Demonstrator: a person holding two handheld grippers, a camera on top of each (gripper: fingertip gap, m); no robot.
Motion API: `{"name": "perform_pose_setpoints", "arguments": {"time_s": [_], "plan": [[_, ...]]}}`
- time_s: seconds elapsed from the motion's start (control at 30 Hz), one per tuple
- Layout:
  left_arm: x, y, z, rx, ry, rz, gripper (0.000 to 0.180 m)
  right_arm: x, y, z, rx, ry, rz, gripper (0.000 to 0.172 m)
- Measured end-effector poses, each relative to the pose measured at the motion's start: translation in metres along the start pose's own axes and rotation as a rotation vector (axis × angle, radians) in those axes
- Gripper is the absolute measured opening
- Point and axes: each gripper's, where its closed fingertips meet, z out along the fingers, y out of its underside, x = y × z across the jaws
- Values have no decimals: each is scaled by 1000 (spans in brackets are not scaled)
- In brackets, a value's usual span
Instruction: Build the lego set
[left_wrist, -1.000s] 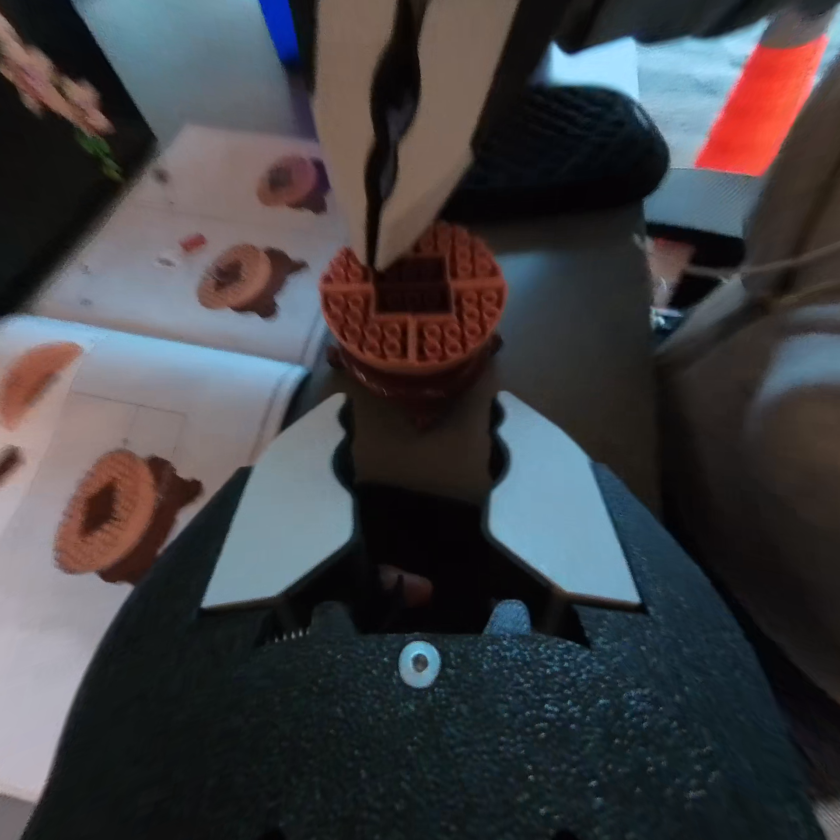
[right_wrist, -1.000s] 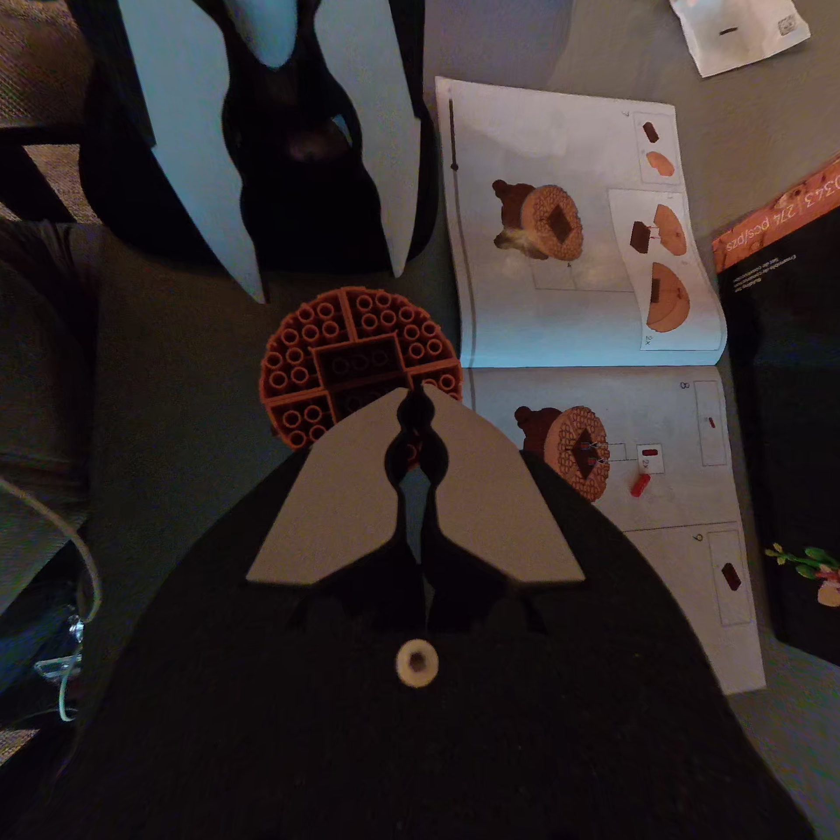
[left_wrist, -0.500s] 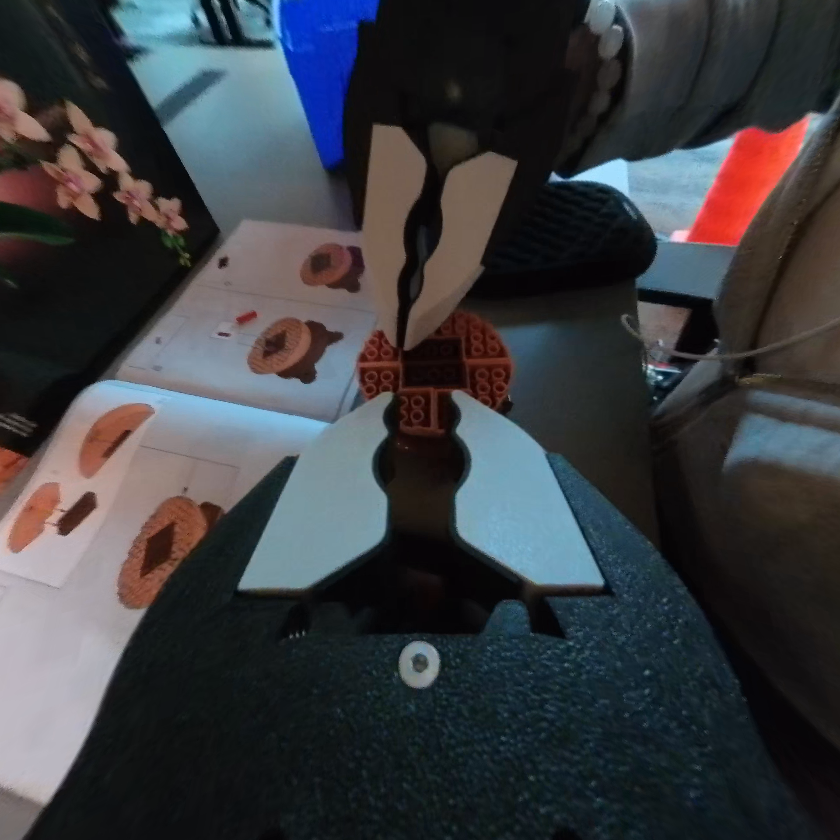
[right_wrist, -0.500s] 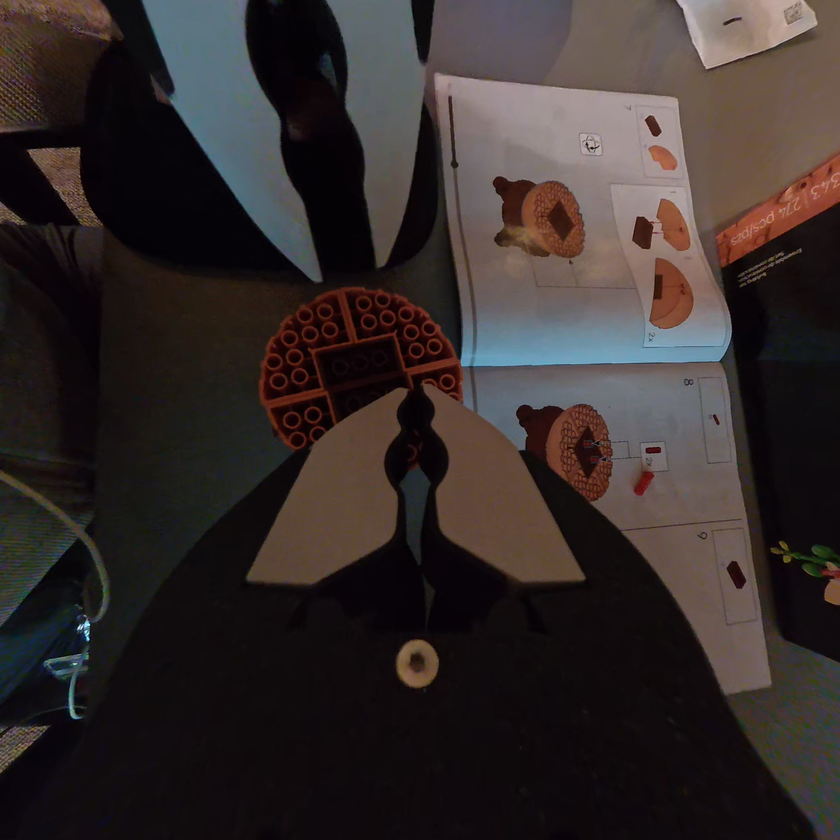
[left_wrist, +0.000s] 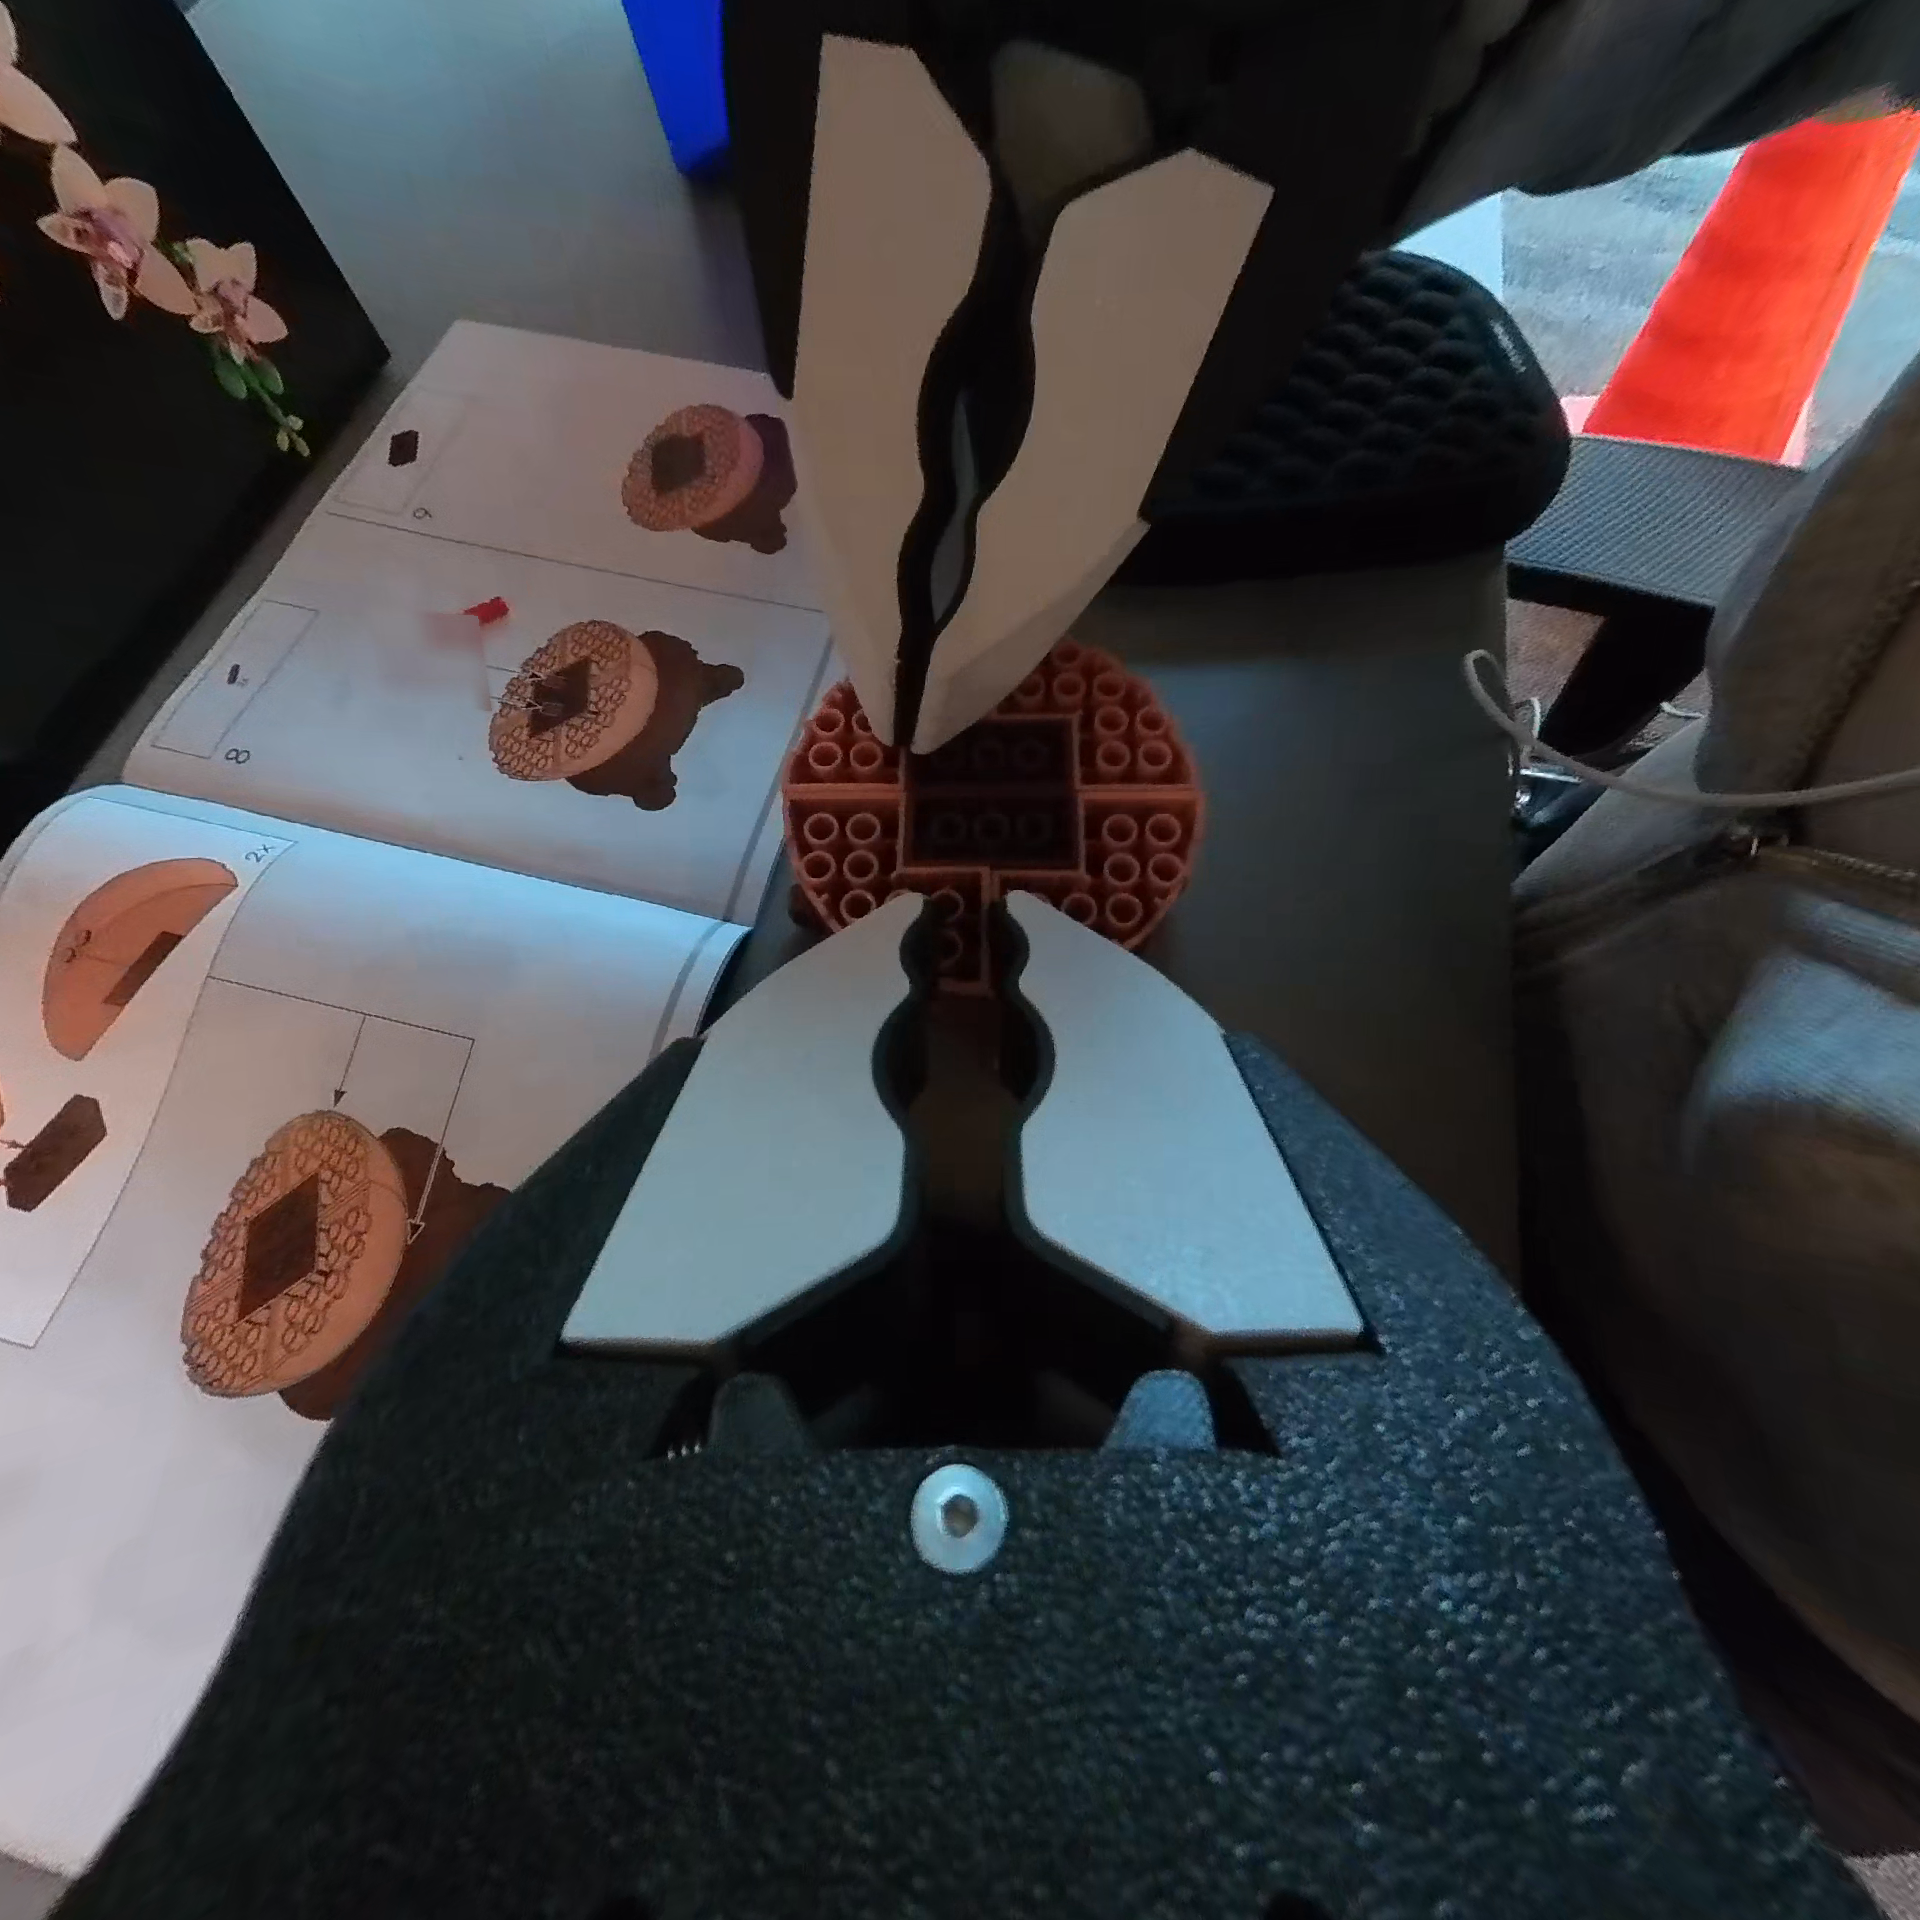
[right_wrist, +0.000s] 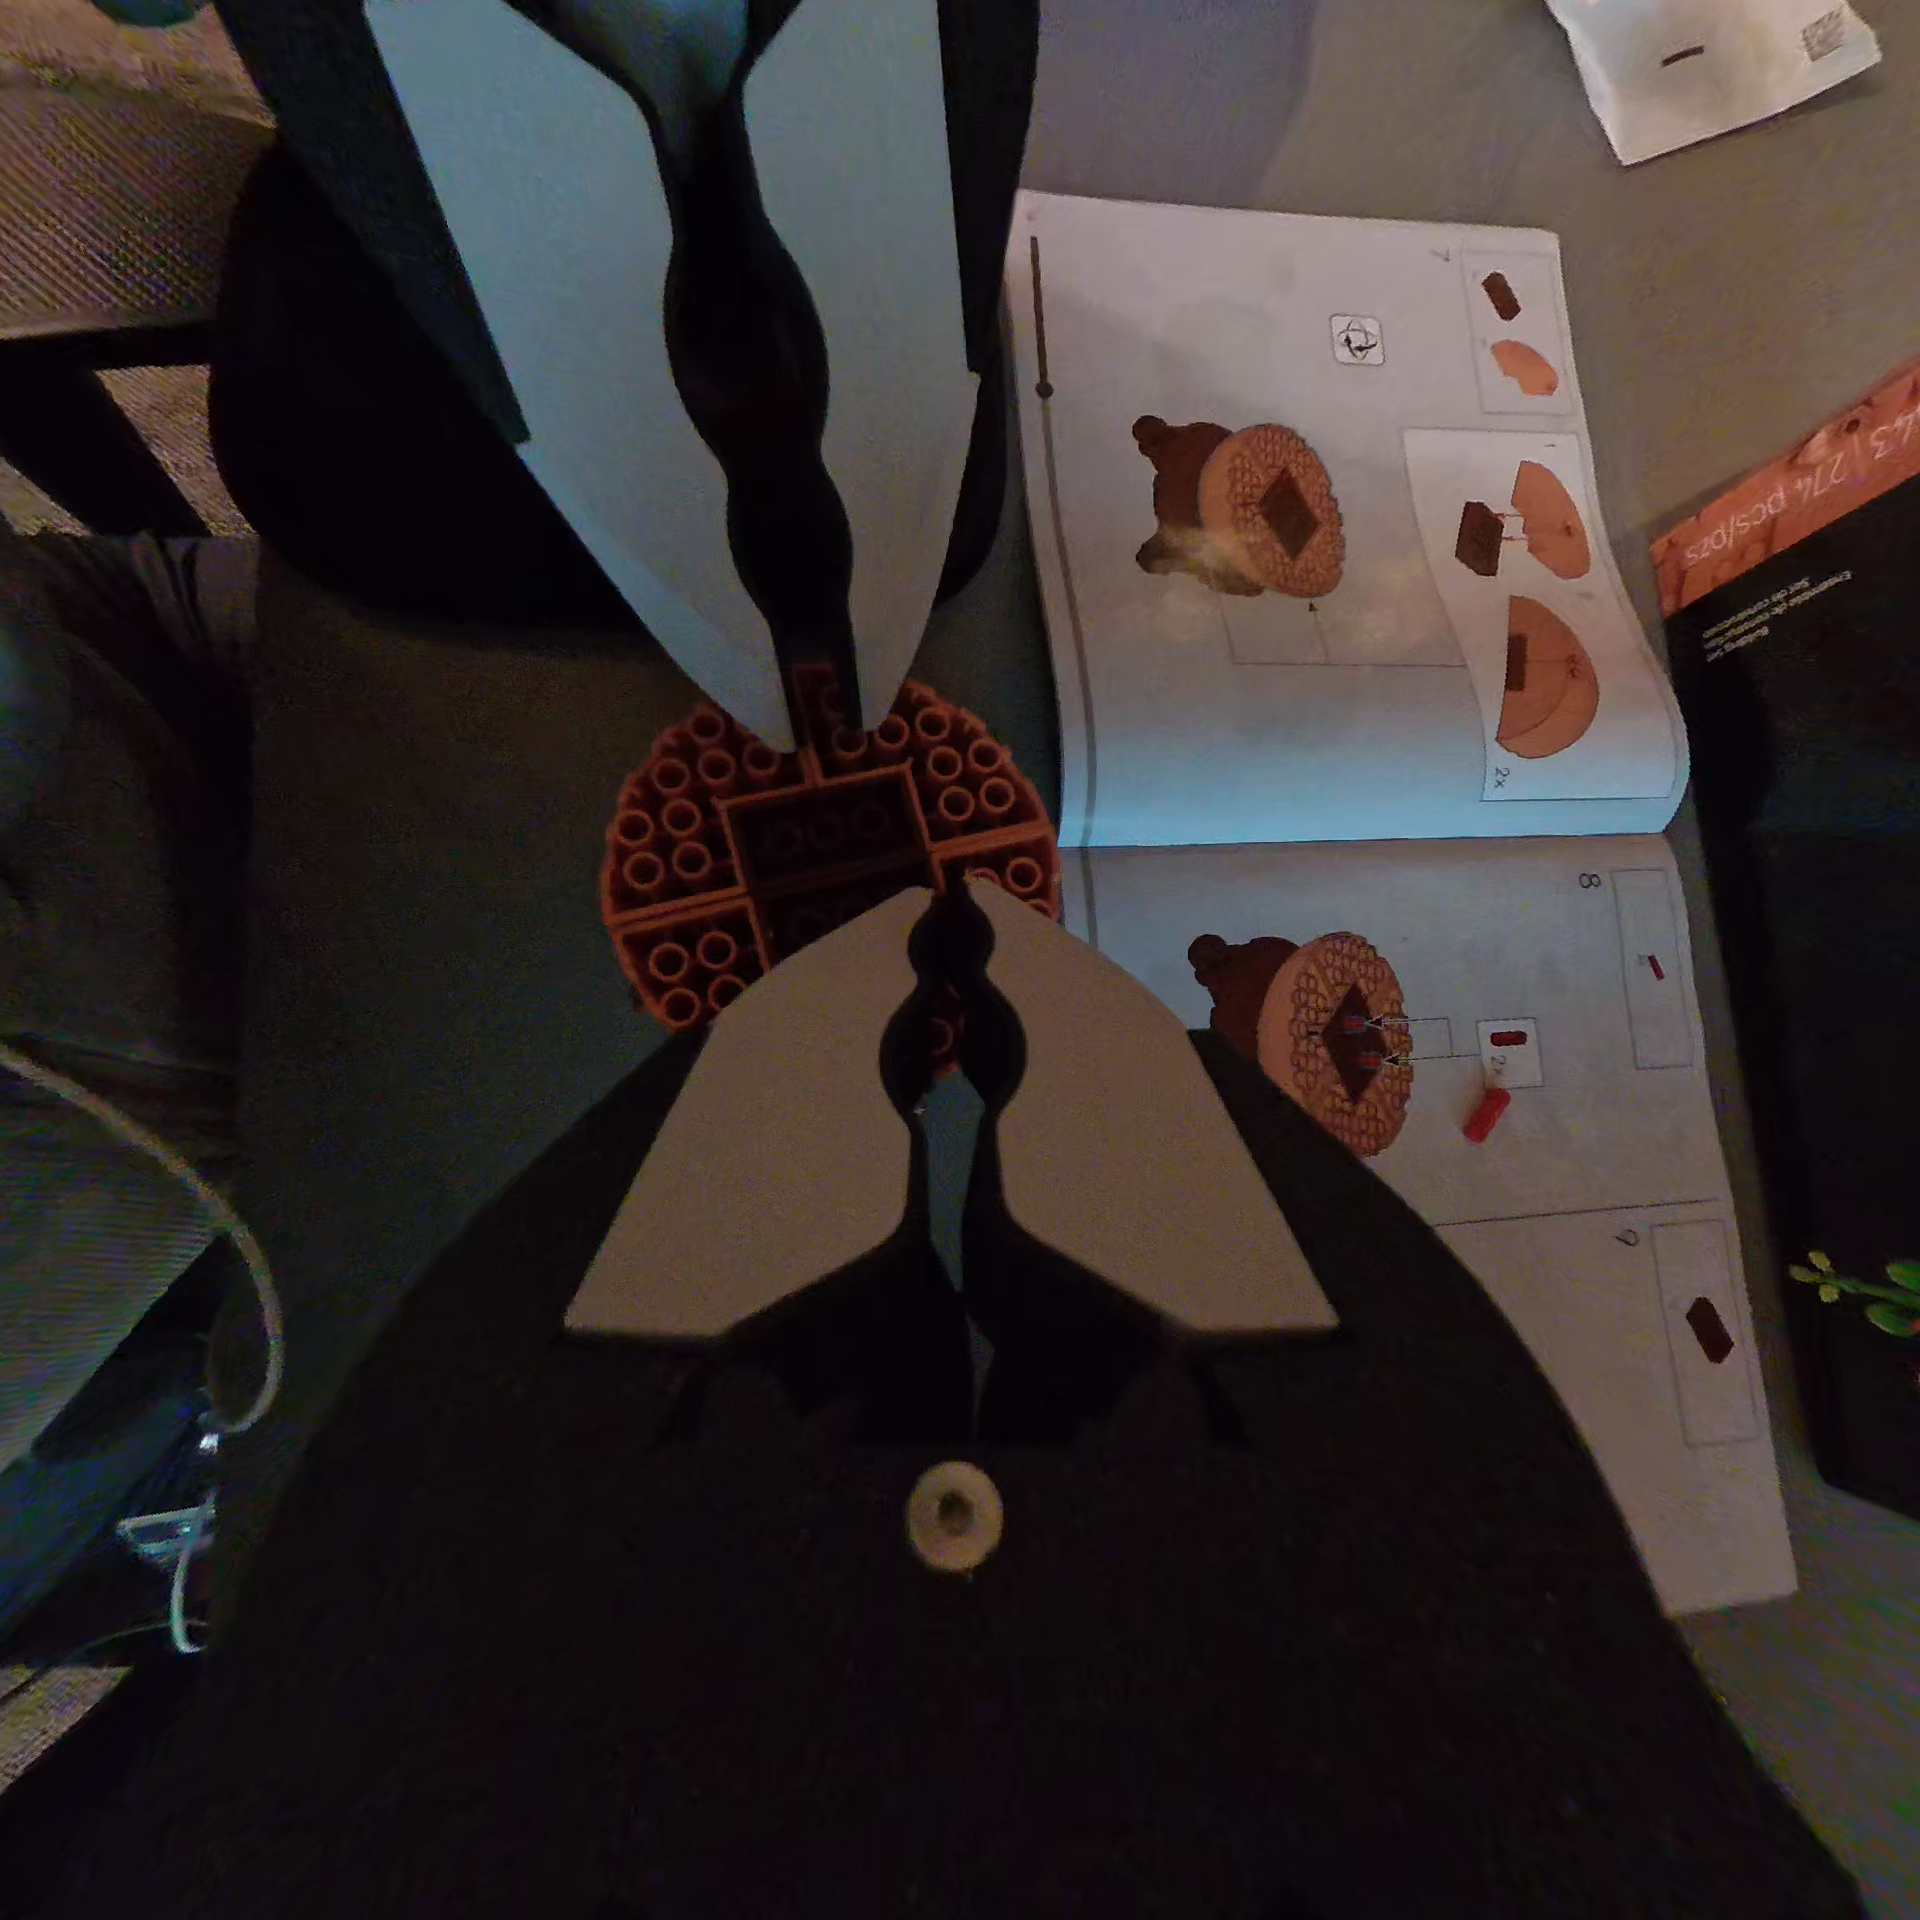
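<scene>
Between both tools' tips, round brown brick disc (left_wrist: 992, 800) (each tool pinching its rim).

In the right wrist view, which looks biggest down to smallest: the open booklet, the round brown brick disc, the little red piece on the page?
As they look in that view:
1. Booklet, largest by far.
2. Brick disc, partly hidden by both grippers' fingers.
3. Red piece, smallest.

An office-like workspace is suggested. A grey table (right_wrist: 436, 831) bears an open instruction booklet (right_wrist: 1299, 665) right of the right tool; a mesh chair (left_wrist: 1382, 416) is seen beyond.
</scene>
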Motion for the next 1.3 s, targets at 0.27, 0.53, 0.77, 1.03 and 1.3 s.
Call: {"name": "perform_pose_setpoints", "arguments": {"time_s": [0.27,0.53,0.77,1.03,1.3], "plan": [[0,0,0,-22,-13,13,10,-1,0,0,-24,22,2,0],[0,0,1,-83,-18,40,9,-2,0,0,-89,15,-30,0],[0,0,1,-107,-21,53,9,-2,0,0,-101,15,-26,0],[0,0,1,-138,-19,65,9,-2,0,0,-111,29,-33,0],[0,1,1,-156,-25,50,9,-2,0,0,-104,14,-44,0]]}}
